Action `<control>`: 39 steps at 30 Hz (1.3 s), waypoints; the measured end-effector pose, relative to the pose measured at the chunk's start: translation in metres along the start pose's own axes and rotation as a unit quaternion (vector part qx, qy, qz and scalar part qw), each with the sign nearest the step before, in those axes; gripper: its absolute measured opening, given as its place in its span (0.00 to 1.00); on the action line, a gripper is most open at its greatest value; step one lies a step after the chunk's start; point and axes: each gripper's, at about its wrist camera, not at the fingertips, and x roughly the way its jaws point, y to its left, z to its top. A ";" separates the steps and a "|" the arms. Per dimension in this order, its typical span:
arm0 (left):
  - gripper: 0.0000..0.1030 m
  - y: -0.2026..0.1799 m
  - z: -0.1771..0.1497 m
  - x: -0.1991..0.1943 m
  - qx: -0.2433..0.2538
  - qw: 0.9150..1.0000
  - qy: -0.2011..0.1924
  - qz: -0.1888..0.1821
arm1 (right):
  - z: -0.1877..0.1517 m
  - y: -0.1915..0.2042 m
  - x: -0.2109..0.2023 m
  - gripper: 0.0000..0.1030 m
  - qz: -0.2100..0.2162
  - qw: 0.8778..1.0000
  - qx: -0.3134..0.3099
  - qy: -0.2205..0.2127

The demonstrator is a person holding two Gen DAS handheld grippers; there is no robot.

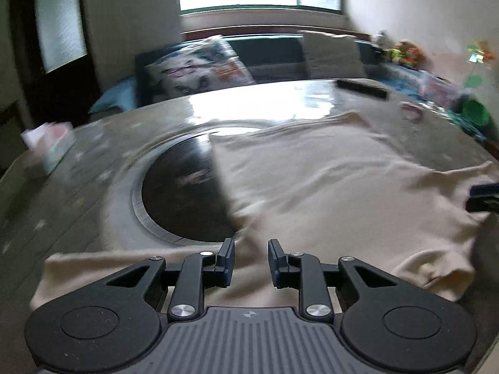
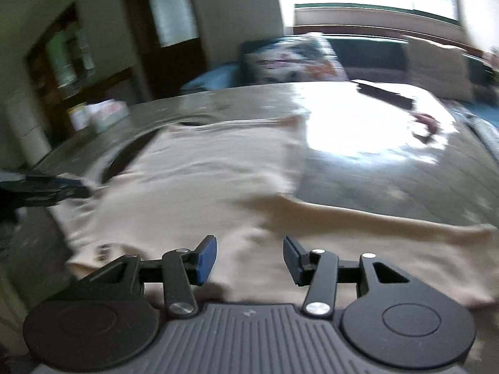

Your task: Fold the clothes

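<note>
The left tool (image 1: 251, 263) hung with its jaws narrowly apart and nothing pinched, cloth only beneath them. The right tool (image 2: 249, 260) stood wider, also holding nothing. Under both lay the shirt (image 1: 327, 187), beige, spread across the counter (image 1: 93, 187) with one sleeve trailing toward the right edge and one side overlapping the dark round inset (image 1: 181, 193). To fold well, I judged, each tool should pinch an edge cleanly and carry it over level, keeping the cloth taut. A tissue box (image 1: 53, 146) sat well off to the left, a dark remote (image 1: 361, 88) at the far side; neither blocked the fold.
</note>
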 end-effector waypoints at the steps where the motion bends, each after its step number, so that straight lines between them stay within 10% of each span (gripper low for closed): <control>1: 0.25 -0.009 0.004 0.002 0.009 1.000 -0.002 -0.014 | -0.002 -0.009 -0.001 0.47 -0.019 1.000 0.008 -0.001; 15: 0.30 -0.132 0.025 0.039 0.116 0.977 0.014 -0.180 | -0.035 -0.111 -0.049 0.46 -0.254 0.959 0.122 -0.038; 19: 0.30 -0.143 0.022 0.043 0.128 0.973 0.020 -0.189 | -0.043 -0.125 -0.050 0.42 -0.250 0.957 0.141 -0.036; 23: 0.30 -0.148 0.020 0.046 0.138 0.970 0.023 -0.197 | -0.041 -0.129 -0.046 0.09 -0.238 0.960 0.143 -0.037; 39: 0.32 -0.153 0.016 0.041 0.177 0.963 0.008 -0.201 | -0.014 -0.148 -0.022 0.06 -0.258 0.957 0.122 -0.050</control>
